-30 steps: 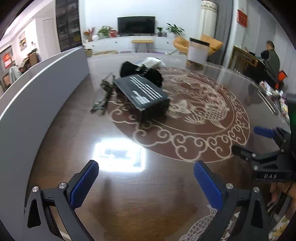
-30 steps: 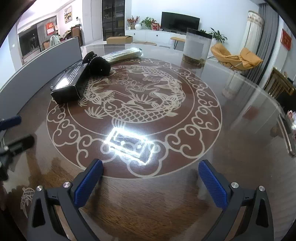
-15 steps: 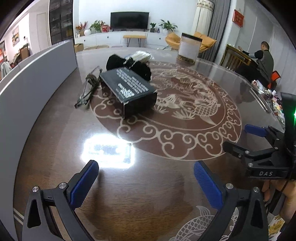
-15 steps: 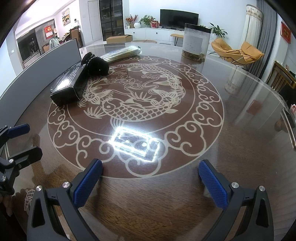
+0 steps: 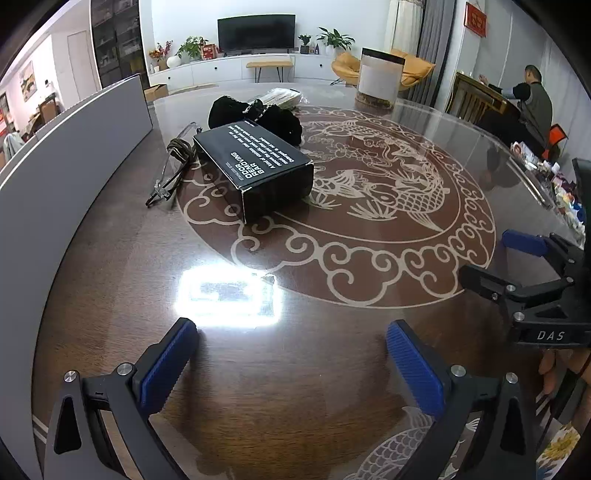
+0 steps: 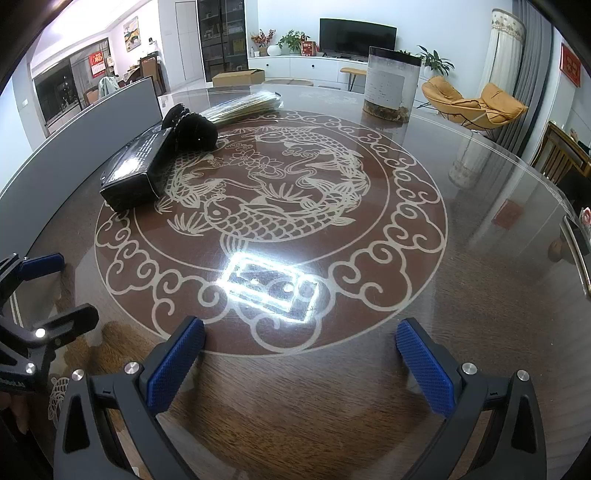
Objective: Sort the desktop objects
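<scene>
— Left wrist view: how are my tongs?
— Left gripper (image 5: 288, 354) and right gripper (image 6: 299, 354) both hover level, jaws spread, empty.
— The box (image 5: 255, 166)?
— Upper centre, well beyond the fingertips, on the table (image 5: 295, 369).

A home living room; television (image 5: 256, 34), orange armchairs (image 6: 476, 103), potted plants (image 5: 335, 38).

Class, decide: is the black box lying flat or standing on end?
Lying flat: the black box rests on its broad face, printed side up, on the table.

Left gripper (image 5: 291, 343) and right gripper (image 6: 300, 343), jaws apart.
</scene>
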{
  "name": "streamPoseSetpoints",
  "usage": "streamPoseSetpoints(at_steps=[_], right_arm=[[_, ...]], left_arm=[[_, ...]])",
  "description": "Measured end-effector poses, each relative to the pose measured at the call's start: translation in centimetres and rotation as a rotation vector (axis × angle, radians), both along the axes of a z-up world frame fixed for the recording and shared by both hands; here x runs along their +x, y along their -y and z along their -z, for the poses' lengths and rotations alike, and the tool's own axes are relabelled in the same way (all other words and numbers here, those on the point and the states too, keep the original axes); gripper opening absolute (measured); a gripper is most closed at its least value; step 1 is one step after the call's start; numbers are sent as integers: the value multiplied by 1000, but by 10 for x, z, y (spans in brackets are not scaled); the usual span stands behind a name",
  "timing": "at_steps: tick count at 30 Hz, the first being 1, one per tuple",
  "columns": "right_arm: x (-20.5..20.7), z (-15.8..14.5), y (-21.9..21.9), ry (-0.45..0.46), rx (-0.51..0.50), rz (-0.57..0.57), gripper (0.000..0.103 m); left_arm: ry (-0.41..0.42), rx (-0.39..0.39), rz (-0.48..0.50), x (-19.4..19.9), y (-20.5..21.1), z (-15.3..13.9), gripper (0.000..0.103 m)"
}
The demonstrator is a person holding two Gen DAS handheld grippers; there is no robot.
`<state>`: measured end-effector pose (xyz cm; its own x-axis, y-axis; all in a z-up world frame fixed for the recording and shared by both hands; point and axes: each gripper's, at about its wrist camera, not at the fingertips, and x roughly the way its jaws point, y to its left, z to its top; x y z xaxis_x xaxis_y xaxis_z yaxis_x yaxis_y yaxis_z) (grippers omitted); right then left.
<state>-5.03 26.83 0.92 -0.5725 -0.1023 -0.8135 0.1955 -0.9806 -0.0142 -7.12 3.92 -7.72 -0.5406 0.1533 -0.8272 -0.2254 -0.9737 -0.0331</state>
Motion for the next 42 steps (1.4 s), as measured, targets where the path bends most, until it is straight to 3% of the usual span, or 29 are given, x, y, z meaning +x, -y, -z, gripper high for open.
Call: streamPoseSetpoints(at_steps=[42], right_arm=[[1, -1, 0, 0, 0, 0, 103]], left_arm=[[2, -30, 4, 0, -3, 0, 103]])
